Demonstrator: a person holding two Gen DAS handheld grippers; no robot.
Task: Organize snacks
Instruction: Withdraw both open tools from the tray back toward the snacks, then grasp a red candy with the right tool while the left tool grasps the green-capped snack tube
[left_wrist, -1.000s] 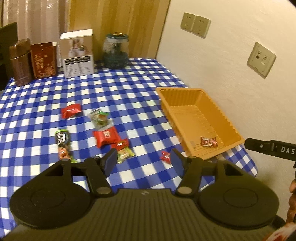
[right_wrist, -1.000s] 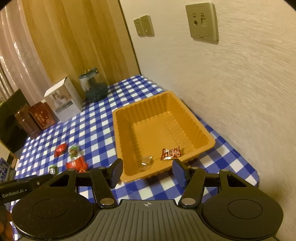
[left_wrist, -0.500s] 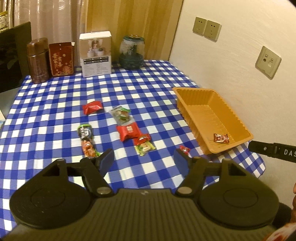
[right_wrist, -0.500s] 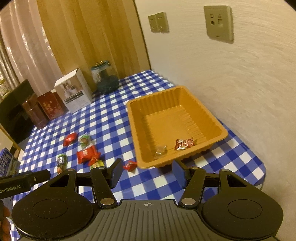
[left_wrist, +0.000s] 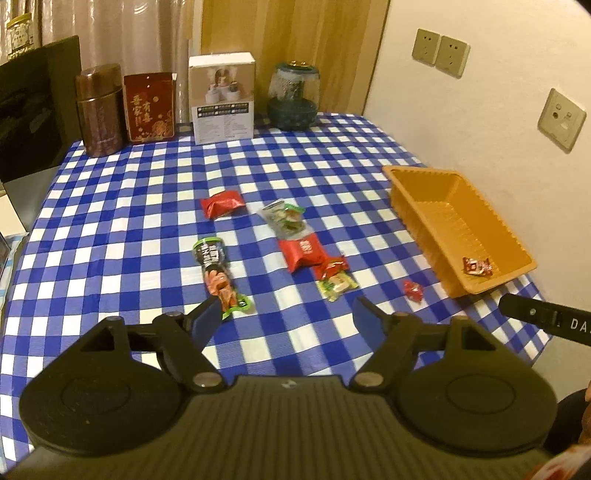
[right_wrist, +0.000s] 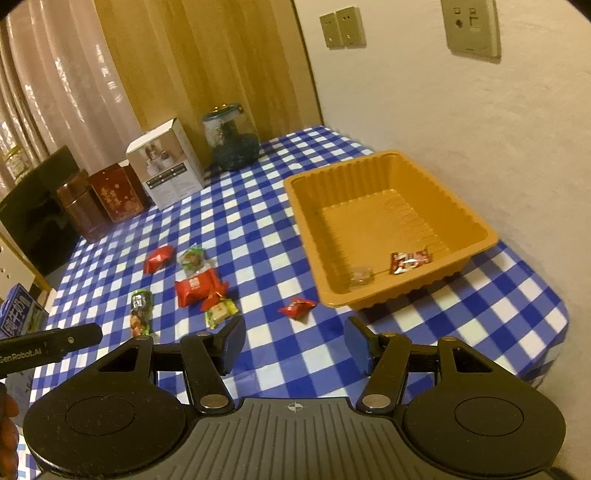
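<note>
An orange tray (left_wrist: 413, 218) (right_wrist: 306, 218) sits on the blue checked table by the wall. It holds a red-brown wrapper (left_wrist: 477, 266) (right_wrist: 410, 260) and a small clear candy (right_wrist: 361, 276). Several snacks lie on the cloth: a red pack (left_wrist: 222, 203) (right_wrist: 159, 258), a clear green pack (left_wrist: 285, 218), a red box pack (left_wrist: 305, 252) (right_wrist: 197, 288), a yellow-green pack (left_wrist: 337, 283) (right_wrist: 220, 312), a long dark stick (left_wrist: 216, 272) (right_wrist: 140, 312) and a small red candy (left_wrist: 413, 290) (right_wrist: 297, 307). My left gripper (left_wrist: 286, 319) and right gripper (right_wrist: 293, 339) are open, empty, above the table's near edge.
At the table's back stand a brown tin (left_wrist: 99, 110), a red box (left_wrist: 149, 107), a white box (left_wrist: 222, 101) and a glass jar (left_wrist: 293, 96). The wall with sockets (left_wrist: 561, 120) runs along the right. A black screen (left_wrist: 33, 107) stands at the left.
Both grippers have pulled back and up from the table, so more of the cloth and snacks shows. Both stay open. Nothing on the table has moved.
</note>
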